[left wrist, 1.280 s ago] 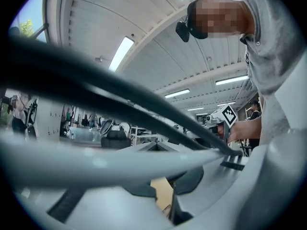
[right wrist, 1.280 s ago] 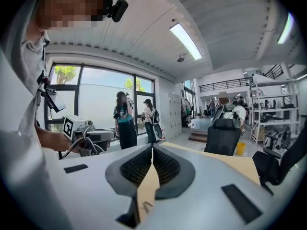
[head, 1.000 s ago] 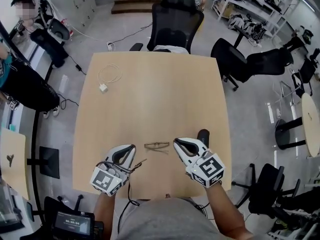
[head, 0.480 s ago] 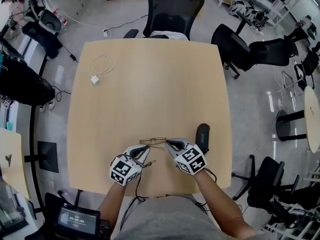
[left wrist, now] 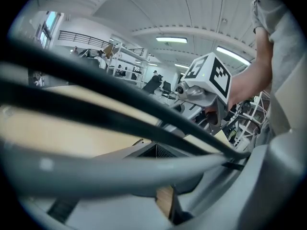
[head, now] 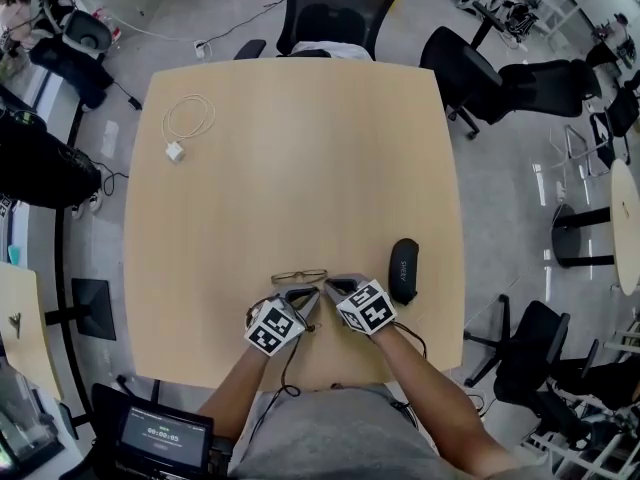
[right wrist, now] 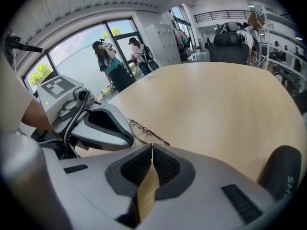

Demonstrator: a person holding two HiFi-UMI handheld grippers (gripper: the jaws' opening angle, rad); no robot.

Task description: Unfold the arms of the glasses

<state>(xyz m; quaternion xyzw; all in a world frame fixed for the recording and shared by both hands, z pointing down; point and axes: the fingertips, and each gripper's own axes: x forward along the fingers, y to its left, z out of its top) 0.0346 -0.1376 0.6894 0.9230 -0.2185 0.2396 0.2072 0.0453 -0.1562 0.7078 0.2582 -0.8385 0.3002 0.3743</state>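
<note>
Claws both stood closed with nothing between them: left claw [head: 303, 298] and right claw [head: 334, 287] at lower centre, just below the glasses [head: 298, 276] lying on the counter [head: 300, 168], dark case [head: 403, 269] to their right.

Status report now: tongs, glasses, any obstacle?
Left tongs shut, empty. Right tongs shut, empty. Glasses folded on table, just ahead. Black case beside, not blocking.
</note>
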